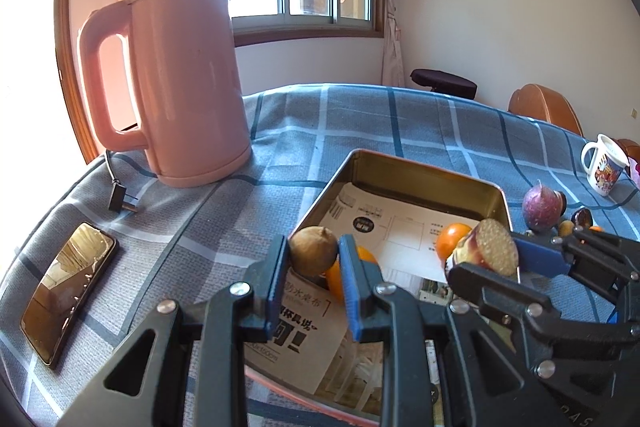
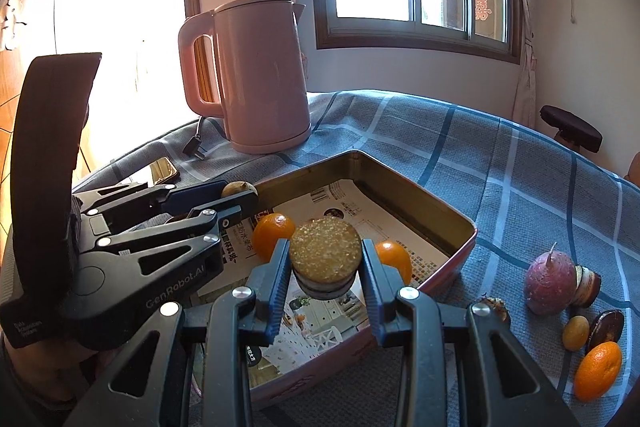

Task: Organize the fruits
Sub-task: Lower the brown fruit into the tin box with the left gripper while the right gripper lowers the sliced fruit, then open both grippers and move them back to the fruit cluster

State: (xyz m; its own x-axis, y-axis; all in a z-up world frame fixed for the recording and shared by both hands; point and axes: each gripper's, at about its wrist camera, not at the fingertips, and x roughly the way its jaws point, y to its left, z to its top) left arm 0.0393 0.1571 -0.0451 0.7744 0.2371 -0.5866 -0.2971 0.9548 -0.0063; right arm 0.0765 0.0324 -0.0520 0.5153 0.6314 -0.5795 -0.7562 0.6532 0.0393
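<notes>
A metal tin lined with printed paper sits on the checked cloth; it also shows in the right wrist view. Two oranges lie inside it. My left gripper is shut on a small brown fruit over the tin's left edge. My right gripper is shut on a cut fruit piece with a yellow seedy face, held above the tin. It shows in the left wrist view too.
A pink kettle with plug stands at the back left, a phone left of the tin. Right of the tin lie a purple fruit, cut pieces, a small yellow fruit and an orange. A mug is far right.
</notes>
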